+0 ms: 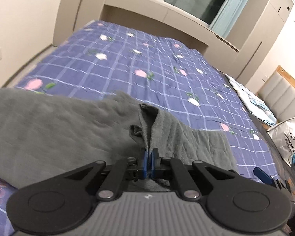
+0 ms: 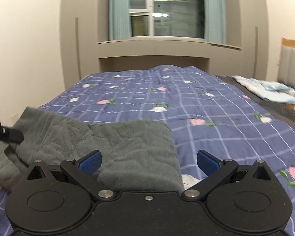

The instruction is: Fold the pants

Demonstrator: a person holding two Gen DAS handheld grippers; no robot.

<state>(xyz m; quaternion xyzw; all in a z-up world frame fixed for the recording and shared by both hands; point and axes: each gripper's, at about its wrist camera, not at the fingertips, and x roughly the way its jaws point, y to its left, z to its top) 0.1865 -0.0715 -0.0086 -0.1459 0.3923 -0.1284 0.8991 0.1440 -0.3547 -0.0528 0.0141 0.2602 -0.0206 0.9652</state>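
Observation:
Grey fleece pants [image 1: 55, 123] lie across the near part of a bed with a purple checked flowered cover [image 1: 147, 64]. My left gripper [image 1: 149, 155] is shut on a bunched edge of the pants, which stands up in a fold just past the blue pads. In the right wrist view the pants [image 2: 127, 143] lie flat under and ahead of my right gripper [image 2: 149, 162], which is open and empty, with its blue pads [image 2: 91, 162] wide apart above the cloth's right edge. The left gripper's finger [image 2: 11, 134] shows at the far left, on the pants.
A white and silver shopping bag [image 1: 289, 137] sits at the right of the bed. A light blue folded cloth [image 2: 269, 90] lies near the padded headboard [image 2: 293, 66]. Beige built-in cabinets and a curtained window [image 2: 157, 13] stand beyond the bed's far edge.

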